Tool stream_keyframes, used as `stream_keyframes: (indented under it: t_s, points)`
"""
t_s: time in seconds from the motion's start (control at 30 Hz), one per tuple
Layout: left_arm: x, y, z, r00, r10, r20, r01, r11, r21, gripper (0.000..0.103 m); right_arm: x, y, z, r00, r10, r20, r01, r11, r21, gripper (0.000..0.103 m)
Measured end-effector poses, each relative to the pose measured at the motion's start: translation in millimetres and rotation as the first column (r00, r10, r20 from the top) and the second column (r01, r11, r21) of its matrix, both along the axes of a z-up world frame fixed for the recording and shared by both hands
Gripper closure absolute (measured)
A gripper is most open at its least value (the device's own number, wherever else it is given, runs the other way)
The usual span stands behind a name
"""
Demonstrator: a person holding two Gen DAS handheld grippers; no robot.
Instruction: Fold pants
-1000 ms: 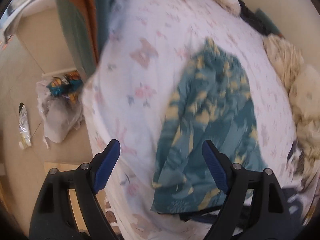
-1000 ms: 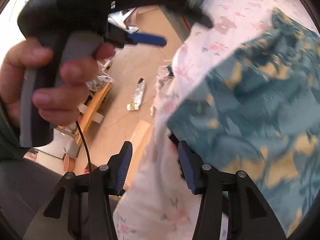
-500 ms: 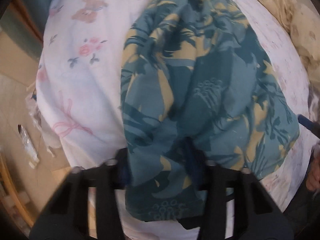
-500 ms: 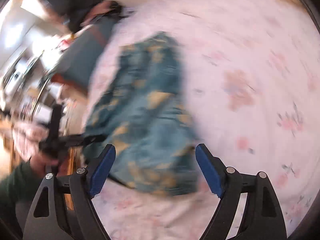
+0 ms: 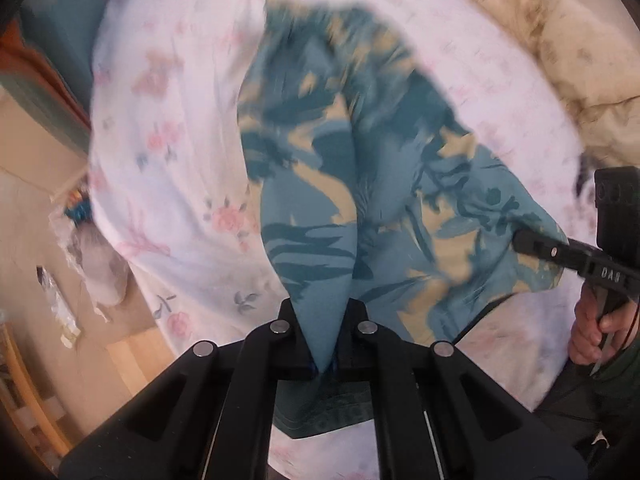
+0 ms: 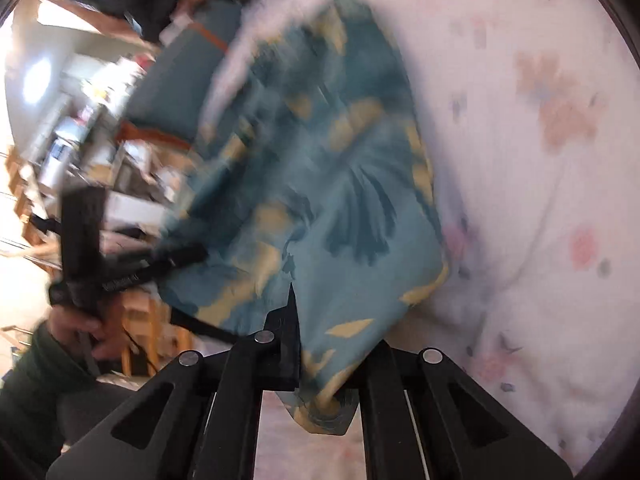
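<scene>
Here, the pants (image 5: 320, 184), teal with a yellow leaf print, are spread over a white flowered sheet (image 5: 168, 168) on a bed, with 2 near corners lifted off it. The left gripper (image 5: 320, 356) is clamped shut on a pinch of cloth at 1 corner, and the right gripper (image 6: 320, 364) is likewise closed on a fold of the same fabric at the other. The cloth is judged thin, light and limp: it drapes in soft folds from each grip and is pulled into a ridge between them. Such fabric is likely to sag and slip, so hold is best taken at the hem or waistband corners, where doubled edges give more to bite. A cream blanket (image 5: 560, 40) is bunched beyond the pants.
</scene>
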State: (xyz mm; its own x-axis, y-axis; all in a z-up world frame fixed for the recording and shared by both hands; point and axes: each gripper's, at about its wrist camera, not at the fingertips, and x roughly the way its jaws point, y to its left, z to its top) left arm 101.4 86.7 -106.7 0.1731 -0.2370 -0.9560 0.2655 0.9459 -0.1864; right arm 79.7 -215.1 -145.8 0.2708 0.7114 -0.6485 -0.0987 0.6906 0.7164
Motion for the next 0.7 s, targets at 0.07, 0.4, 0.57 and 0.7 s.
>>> stream_keyframes:
  t_s: [0.07,0.4,0.57,0.7]
  points:
    - [-8,-1,35,0.998,0.027,0.053,-0.025,0.998,-0.049,0.100,-6,-24,44,0.997,-0.013,0.071,0.012,1.000,0.023,0.097]
    - [-97,-18,215,0.928,0.195,0.317,-0.055,0.914,-0.401,0.100,-81,-98,234,0.938,-0.061,0.340,0.046,0.998,0.052,0.097]
    - [-104,-35,226,0.926,0.156,0.343,-0.030,0.938,-0.345,0.100,-95,-100,261,0.930,-0.076,0.360,0.062,0.997,0.050,0.097]
    - [-87,-44,223,0.913,0.159,0.377,-0.044,0.954,-0.297,0.100,-77,-94,259,0.941,-0.083,0.327,0.081,0.997,0.020,0.097]
